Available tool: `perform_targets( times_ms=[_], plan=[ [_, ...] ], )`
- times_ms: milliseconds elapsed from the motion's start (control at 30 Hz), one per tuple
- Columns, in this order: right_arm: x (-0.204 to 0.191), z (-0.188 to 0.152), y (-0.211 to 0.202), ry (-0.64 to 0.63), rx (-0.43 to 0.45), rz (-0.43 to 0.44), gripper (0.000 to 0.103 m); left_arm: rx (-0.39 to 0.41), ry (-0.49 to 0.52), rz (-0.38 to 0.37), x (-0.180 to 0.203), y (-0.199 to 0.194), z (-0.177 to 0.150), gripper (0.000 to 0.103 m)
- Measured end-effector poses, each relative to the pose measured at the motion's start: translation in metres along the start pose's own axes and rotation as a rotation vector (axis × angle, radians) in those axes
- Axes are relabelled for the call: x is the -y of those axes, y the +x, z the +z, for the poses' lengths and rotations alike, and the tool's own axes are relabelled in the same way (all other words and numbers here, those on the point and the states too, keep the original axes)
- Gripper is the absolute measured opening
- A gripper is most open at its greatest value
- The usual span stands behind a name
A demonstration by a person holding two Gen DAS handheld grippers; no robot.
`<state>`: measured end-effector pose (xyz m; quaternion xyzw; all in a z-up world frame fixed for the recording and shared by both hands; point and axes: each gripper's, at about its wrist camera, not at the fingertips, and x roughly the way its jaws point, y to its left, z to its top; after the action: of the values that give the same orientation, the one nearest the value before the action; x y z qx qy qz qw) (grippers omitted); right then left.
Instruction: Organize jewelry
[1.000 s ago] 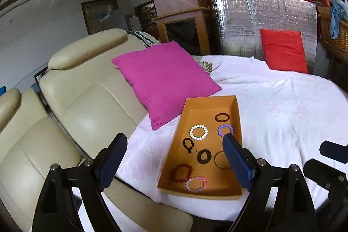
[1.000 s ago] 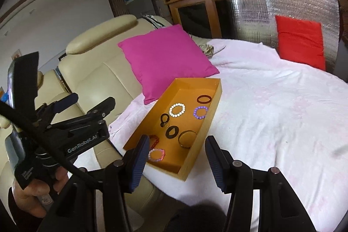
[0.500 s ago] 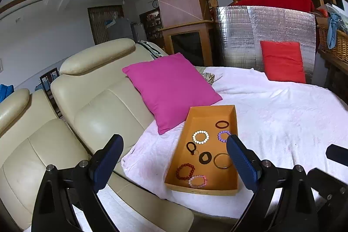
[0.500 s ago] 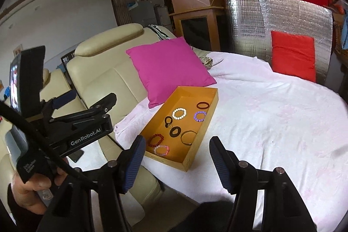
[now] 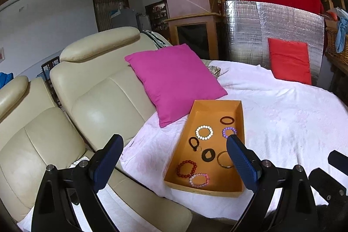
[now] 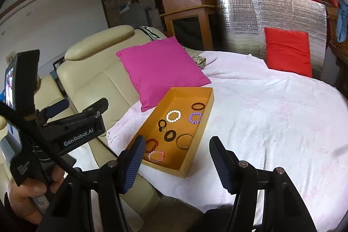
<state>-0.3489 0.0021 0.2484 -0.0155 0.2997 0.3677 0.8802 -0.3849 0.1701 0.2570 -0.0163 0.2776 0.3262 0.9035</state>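
Note:
An orange tray (image 5: pixel 217 105) lies on the white cloth and holds several bracelets: a white bead one (image 5: pixel 204 132), a purple one (image 5: pixel 228 132), a dark red one (image 5: pixel 186 168), a pink one (image 5: pixel 199 180), a gold bangle (image 5: pixel 224 159) and dark rings. The tray also shows in the right wrist view (image 6: pixel 208 110). My left gripper (image 5: pixel 174 162) is open and empty, held back from the tray's near end. My right gripper (image 6: pixel 177 163) is open and empty, above the tray's near right corner. The left gripper's body (image 6: pixel 71 129) shows at the left of the right wrist view.
A magenta pillow (image 5: pixel 174 79) leans against the cream sofa (image 5: pixel 97 101) beside the tray. A red cushion (image 5: pixel 289 60) stands against a silver foil panel (image 5: pixel 271 25) at the back. The white cloth (image 5: pixel 293 123) stretches to the right.
Both grippers have pulled back and risen from the tray, so the tray looks smaller and farther away. Both stay open and empty.

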Motion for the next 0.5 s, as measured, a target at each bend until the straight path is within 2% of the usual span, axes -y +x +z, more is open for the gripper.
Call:
perform_targets(
  times_ms=[167,500],
  plan=[
    [-0.007,-0.002,-0.004,-0.011,-0.006,-0.026,0.065,-0.004,0.011,-0.022,-0.002,-0.005,-0.007,0.096],
    [-0.012,-0.004,0.001,-0.025,-0.031,-0.070,0.065,0.008,-0.006,0.004,-0.012,-0.008,-0.010,0.096]
  ],
)
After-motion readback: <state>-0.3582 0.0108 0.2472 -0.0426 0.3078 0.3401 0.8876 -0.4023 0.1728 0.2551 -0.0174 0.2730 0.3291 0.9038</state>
